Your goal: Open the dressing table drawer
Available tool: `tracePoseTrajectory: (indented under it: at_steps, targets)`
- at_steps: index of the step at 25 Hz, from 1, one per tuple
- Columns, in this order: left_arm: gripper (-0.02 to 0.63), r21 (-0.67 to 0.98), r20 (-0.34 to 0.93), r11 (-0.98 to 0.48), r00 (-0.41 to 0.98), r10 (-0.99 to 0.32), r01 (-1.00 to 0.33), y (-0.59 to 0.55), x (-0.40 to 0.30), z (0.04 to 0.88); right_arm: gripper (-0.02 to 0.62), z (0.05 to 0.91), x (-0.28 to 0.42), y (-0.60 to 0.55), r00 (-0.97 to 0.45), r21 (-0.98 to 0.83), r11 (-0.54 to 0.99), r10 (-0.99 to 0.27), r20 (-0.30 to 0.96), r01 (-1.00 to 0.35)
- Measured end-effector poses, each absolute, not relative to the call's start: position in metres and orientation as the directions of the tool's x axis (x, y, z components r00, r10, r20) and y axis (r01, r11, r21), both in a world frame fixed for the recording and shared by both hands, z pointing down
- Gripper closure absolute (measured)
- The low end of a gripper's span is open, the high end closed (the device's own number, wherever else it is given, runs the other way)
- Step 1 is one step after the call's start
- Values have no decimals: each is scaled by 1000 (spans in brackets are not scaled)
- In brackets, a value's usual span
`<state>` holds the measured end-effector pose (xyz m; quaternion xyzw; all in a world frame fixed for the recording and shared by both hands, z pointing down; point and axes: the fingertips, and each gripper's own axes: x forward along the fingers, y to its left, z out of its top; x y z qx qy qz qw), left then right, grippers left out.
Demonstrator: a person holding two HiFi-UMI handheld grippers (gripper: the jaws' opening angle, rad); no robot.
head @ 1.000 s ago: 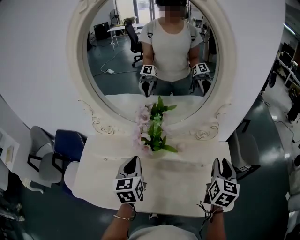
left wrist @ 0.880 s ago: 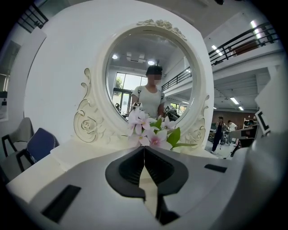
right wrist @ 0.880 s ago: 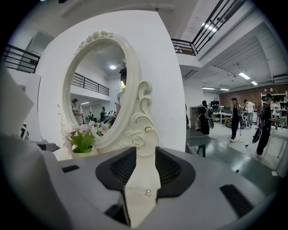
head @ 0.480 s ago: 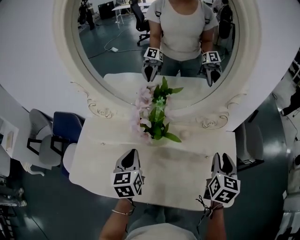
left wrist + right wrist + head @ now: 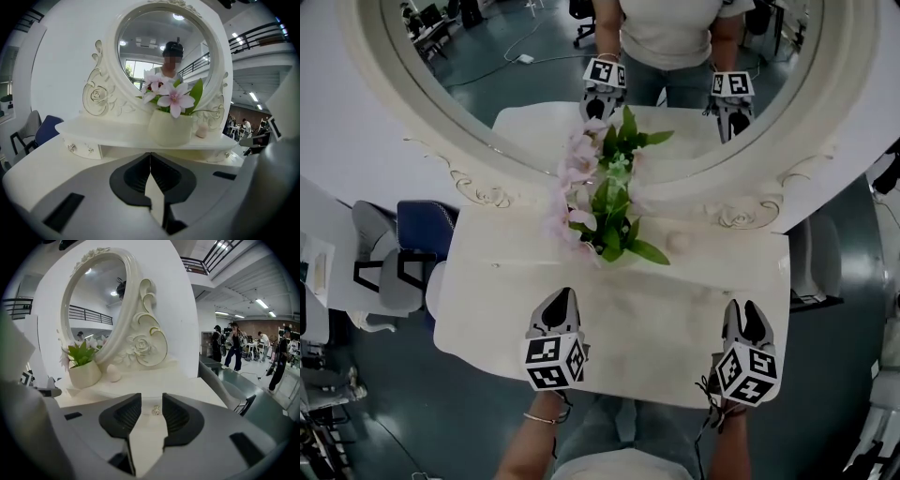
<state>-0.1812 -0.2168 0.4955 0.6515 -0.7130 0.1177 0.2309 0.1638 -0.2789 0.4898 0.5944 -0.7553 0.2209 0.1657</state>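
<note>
Closer to the dressing table (image 5: 656, 309) now, we aim our parted right gripper (image 5: 742, 306) at the drawer knob (image 5: 155, 411); left gripper (image 5: 563, 293) pinched closed, empty. Next: advance, clamp, pull.

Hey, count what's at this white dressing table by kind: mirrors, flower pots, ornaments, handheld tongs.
Round white-framed mirror: 1
White pot of pink flowers: 1
Small pale egg-shaped ornament: 1
Handheld tongs: 2, left tongs and right tongs
Total: 5

Looks like a big open office or lab hall: office chairs (image 5: 389, 281), mezzanine railing (image 5: 206, 258), ceiling strip lights (image 5: 262, 303), people (image 5: 232, 350) standing about.
</note>
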Motion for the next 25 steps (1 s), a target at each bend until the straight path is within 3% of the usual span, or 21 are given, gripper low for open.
tracePoseTrajectory:
  at_steps: [25]
  targets:
    - [588,137,564,100,-6,-826,-985,-208,-169,544,443,541,167,-263,-226,-132,184,-766,602,-974]
